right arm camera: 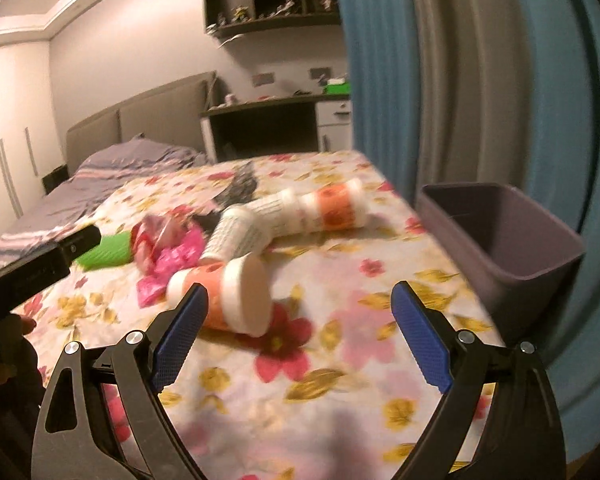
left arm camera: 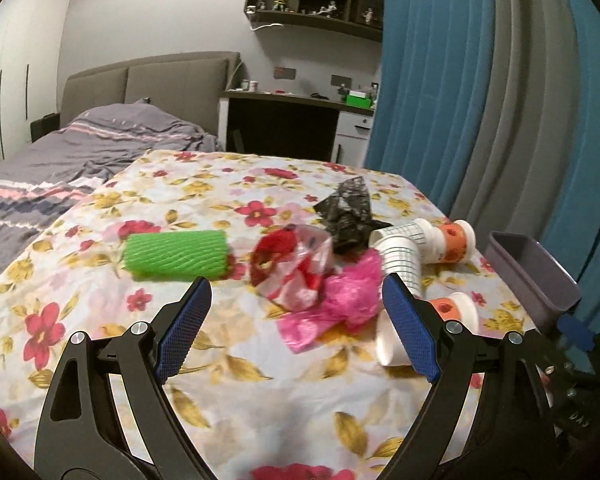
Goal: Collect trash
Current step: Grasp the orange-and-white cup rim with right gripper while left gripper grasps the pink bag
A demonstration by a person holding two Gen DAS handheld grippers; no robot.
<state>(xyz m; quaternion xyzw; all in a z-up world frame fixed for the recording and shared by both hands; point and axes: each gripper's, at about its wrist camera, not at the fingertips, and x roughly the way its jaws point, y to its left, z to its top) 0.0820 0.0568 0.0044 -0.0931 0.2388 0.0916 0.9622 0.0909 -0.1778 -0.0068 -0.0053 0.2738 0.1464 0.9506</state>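
Observation:
Trash lies scattered on a floral-clothed table [left arm camera: 228, 380]. A green foam net sleeve [left arm camera: 176, 255] sits at the left, a red-and-clear wrapper [left arm camera: 292, 268] and a pink plastic bag [left arm camera: 340, 304] in the middle, a black crumpled bag [left arm camera: 348, 212] behind. Several paper cups lie on their sides: an orange-banded cup [right arm camera: 228, 292], a grid-printed cup [right arm camera: 236, 236], and more behind. My left gripper [left arm camera: 296, 300] is open, its fingers wide before the pink bag. My right gripper [right arm camera: 300, 304] is open just short of the orange-banded cup. Nothing is held.
A purple bin [right arm camera: 512, 240] stands at the table's right edge, next to a blue-grey curtain [right arm camera: 460, 80]. A bed [left arm camera: 60, 152], a desk [left arm camera: 296, 120] and wall shelves lie beyond. The left gripper's black body [right arm camera: 40, 264] shows at the right view's left side.

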